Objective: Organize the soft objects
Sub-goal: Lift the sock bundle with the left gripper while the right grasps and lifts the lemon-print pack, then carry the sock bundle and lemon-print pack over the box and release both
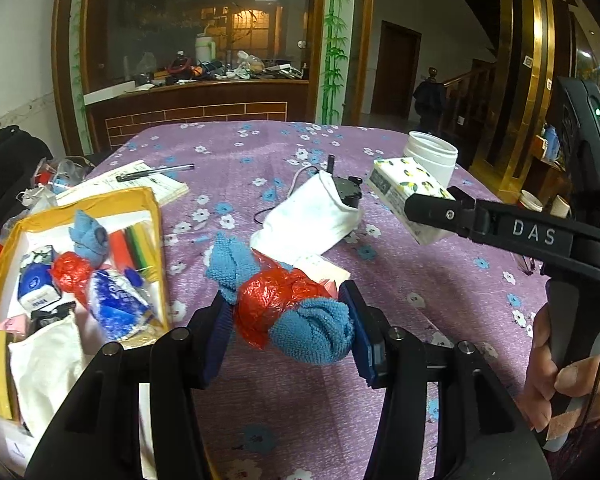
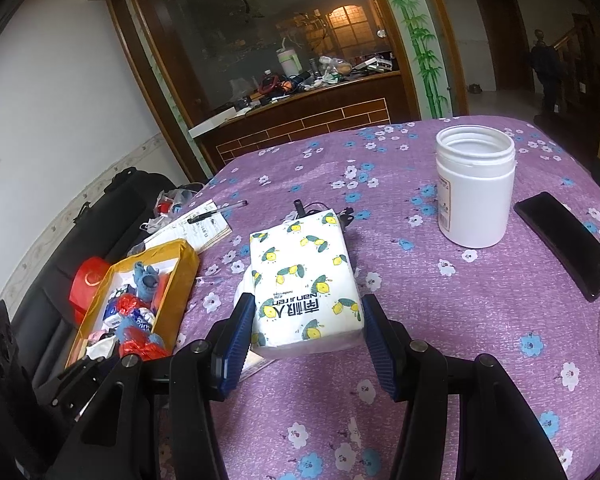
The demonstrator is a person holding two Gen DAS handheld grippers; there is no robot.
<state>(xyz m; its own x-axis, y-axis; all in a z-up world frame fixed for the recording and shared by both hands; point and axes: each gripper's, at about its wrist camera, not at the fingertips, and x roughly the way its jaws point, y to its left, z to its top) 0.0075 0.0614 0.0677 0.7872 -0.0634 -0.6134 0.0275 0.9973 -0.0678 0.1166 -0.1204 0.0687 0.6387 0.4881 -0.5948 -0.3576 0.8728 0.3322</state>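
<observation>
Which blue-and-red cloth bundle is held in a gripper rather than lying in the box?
The bundle clamped in the left gripper, above the tablecloth; the similar one lies in the yellow box.

Blue terry cloth bundle (image 1: 300,312), banded in crinkled red plastic, is hanging clear of the purple flowered tablecloth, lying crosswise. White tissue pack (image 2: 304,280) with lemon print is being held tilted, far end up, above the cloth. White fabric pouch (image 1: 308,216) is lying flat mid-table. Yellow-rimmed box (image 1: 80,200) at the left edge is holding another blue-and-red bundle (image 1: 80,256), blue-printed packets and a white pouch.
</observation>
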